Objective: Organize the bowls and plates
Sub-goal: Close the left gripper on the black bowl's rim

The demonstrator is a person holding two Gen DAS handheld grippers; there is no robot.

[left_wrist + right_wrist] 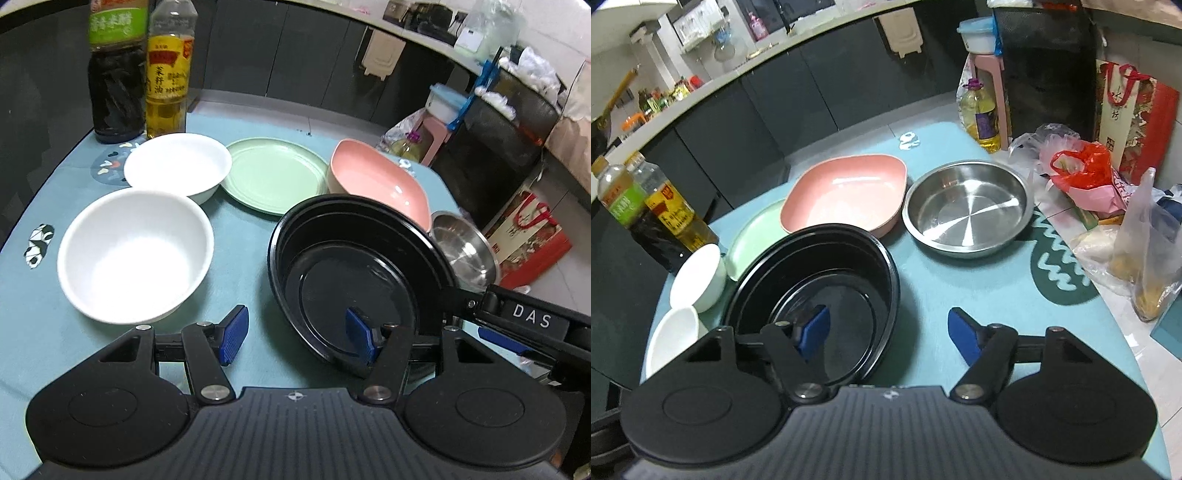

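Observation:
A black bowl (354, 266) sits on the blue tablecloth, also in the right wrist view (816, 291). Two white bowls (136, 254) (177, 166), a green plate (273, 173), a pink dish (376, 181) and a steel dish (465, 247) lie around it. My left gripper (299, 332) is open, its right finger over the black bowl's near rim, its left finger outside. My right gripper (886, 332) is open, its left finger over the black bowl's near right rim. The pink dish (846, 195), steel dish (967, 206), green plate (753, 236) and white bowls (698, 277) (672, 332) show there too.
Two bottles (140, 70) stand at the table's far left. Plastic bags (1108, 206) crowd the right edge. An oil jug (982, 114), a pink stool (990, 74) and a red bag (1134, 114) stand on the floor beyond. The right gripper's body (532, 321) shows in the left view.

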